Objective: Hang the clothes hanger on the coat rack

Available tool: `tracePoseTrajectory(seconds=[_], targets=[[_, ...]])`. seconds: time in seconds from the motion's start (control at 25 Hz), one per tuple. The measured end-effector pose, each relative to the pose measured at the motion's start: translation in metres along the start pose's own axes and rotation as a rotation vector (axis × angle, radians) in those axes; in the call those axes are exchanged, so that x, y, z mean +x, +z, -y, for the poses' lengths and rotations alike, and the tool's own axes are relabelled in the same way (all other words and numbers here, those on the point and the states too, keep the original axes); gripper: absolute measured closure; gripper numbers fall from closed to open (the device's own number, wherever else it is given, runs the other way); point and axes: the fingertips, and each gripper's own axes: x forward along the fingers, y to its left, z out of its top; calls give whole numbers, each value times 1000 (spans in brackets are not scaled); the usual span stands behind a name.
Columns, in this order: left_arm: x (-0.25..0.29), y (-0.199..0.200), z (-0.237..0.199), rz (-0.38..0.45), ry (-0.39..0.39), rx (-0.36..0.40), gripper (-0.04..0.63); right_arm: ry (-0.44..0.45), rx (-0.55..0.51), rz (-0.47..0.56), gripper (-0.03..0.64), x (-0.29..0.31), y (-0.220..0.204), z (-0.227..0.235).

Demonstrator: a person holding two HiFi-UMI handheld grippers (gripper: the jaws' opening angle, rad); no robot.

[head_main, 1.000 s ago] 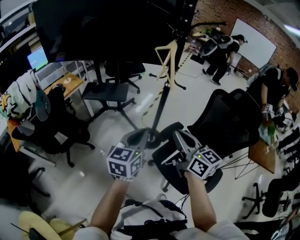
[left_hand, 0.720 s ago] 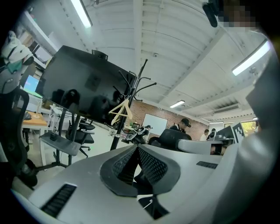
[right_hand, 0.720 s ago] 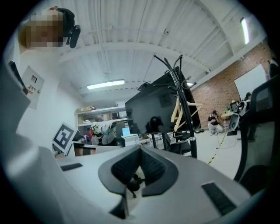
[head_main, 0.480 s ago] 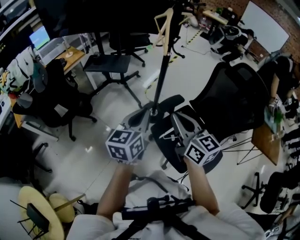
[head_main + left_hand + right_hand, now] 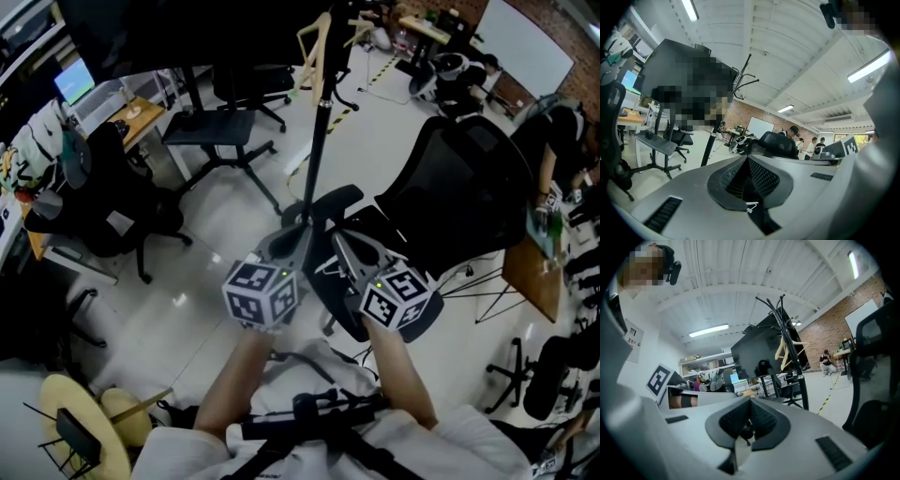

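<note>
A pale wooden clothes hanger (image 5: 314, 42) hangs from the hooks of the black coat rack (image 5: 319, 131), which stands on the floor straight ahead. In the right gripper view the hanger (image 5: 786, 350) shows against the rack pole (image 5: 793, 362). My left gripper (image 5: 292, 236) and right gripper (image 5: 343, 246) are held side by side in front of me, well short of the rack's base. Both are shut, with nothing between their jaws (image 5: 749, 161) (image 5: 750, 404). The left gripper view shows the rack pole (image 5: 710, 145), and a mosaic patch covers the hanger there.
A big black mesh office chair (image 5: 459, 197) stands just right of the rack, its seat under my right gripper. Another chair (image 5: 220, 131) and a desk with a monitor (image 5: 80, 89) are at the left. People and a whiteboard (image 5: 525, 47) are at the far right.
Both grippers have sunk a little and drawn closer together, the left one shifting rightwards. They stay shut and empty. The hanger has stayed on the rack.
</note>
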Motion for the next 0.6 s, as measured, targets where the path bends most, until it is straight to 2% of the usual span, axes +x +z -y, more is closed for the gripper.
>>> tracePoseTrajectory(seconds=[0.28,0.6], targets=[[-1,-7,-4,-27,-17,-16,604,0,27,-11,617,5,-8,-5],[0,-10,-16,-51,-31,-22,604,-28,-12,-35,615,18,-11,-9]])
